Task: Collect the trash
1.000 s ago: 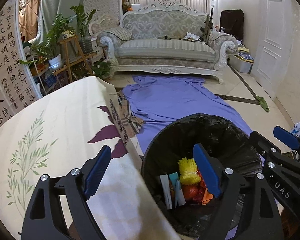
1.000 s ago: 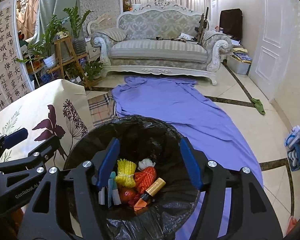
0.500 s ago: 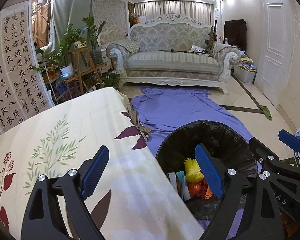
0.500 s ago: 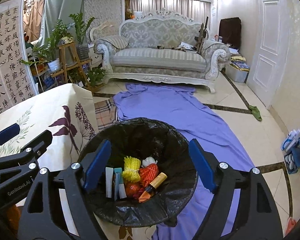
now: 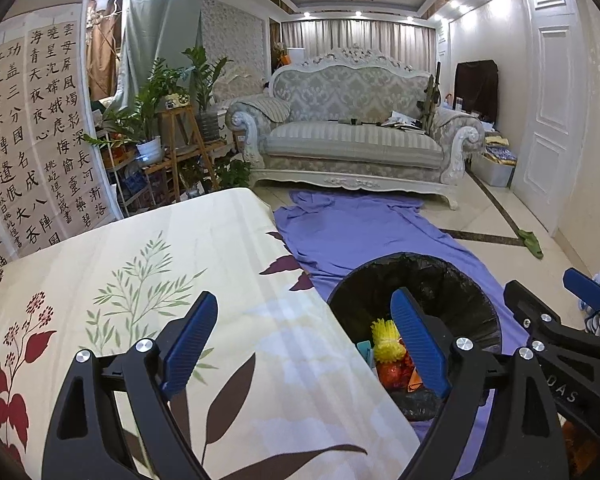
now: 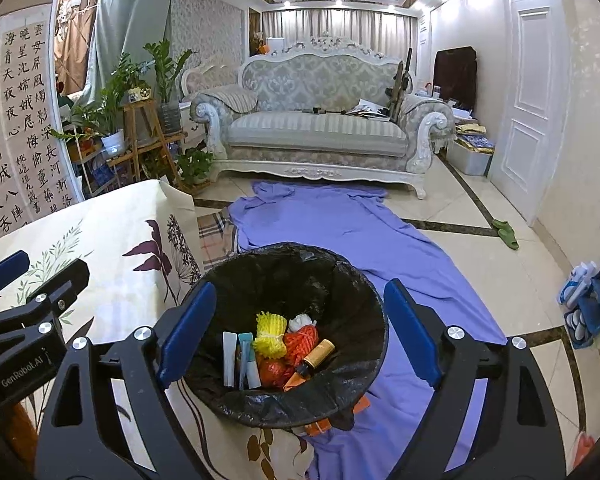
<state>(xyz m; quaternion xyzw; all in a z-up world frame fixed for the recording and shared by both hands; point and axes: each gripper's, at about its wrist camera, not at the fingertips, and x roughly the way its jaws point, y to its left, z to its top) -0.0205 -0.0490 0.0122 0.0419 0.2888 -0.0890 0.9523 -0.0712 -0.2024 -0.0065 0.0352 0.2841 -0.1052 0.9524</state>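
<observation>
Trash bin (image 6: 288, 412), lined with a black bag, standing on the floor hard against the edge of the table; the largest task item, seen from above by both cameras.

Table (image 5: 100, 280), under a cream cloth printed with leaves and flowers. Bare of trash in the part visible here. Lies to the left of the bin.

Purple sheet (image 6: 340, 232), spread on the tiled floor from the bin toward the sofa (image 6: 316, 128).

Right gripper (image 6: 296, 336), jaws spread wide, grasping nothing. It hangs directly above the bin mouth, the collected contents framed between its two blue pads. Nearer of the two to the bin.

Left gripper (image 5: 300, 344), likewise released and empty. It straddles the table edge: left pad over the cloth, right pad over the bin rim, so the bin lies forward and to its right.

Contents, piled at the bin's bottom, roughly by size:
- orange net (image 6: 300, 338) and yellow foam net (image 6: 267, 332), side by side;
- white tube (image 6: 229, 356) and teal-capped tube (image 6: 247, 354), upright, long axes pointing up toward the right gripper;
- amber bottle (image 6: 318, 354), tilted, cap down-left;
- white crumpled wad (image 6: 299, 322), behind the nets.

Judgement: collection looks complete or nearly so; no loose trash shows on the cloth. An orange scrap (image 6: 360, 404) beside the bin's base may be remaining trash, though it cannot be identified; the right gripper is closer to it.
</observation>
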